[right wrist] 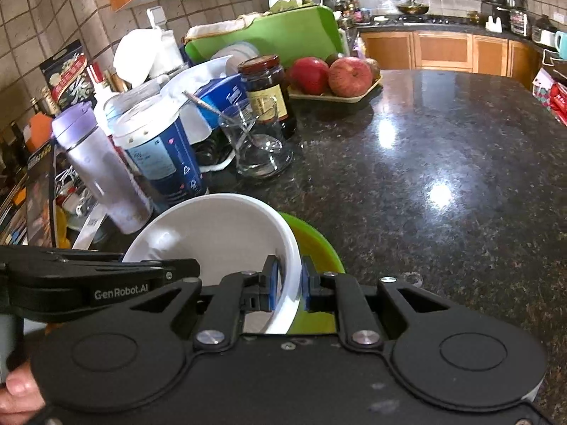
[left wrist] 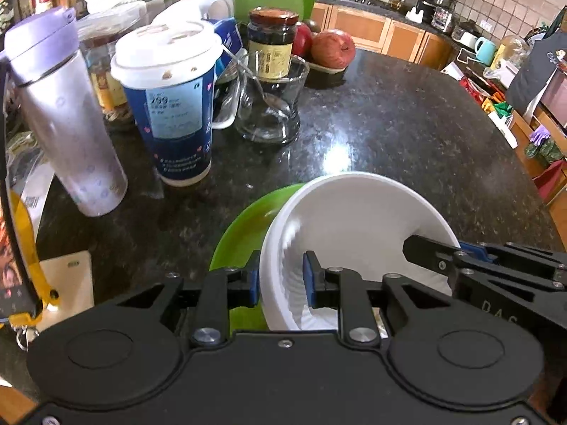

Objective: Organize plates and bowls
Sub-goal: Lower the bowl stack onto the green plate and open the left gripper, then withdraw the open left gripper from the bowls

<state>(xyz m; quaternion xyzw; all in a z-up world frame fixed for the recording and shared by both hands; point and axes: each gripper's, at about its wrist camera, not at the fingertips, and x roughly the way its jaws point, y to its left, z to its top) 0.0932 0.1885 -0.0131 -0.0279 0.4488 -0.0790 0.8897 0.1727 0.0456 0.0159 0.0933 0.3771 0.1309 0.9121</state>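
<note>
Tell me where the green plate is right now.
The green plate sits low in both wrist views, on the dark granite counter, directly under the white bowl, just in front of the blue paper cup.

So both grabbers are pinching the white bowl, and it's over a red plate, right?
Almost. Both the left gripper and right gripper do pinch the white bowl, but the plate under it is green, not red, as the left wrist view shows.
</note>
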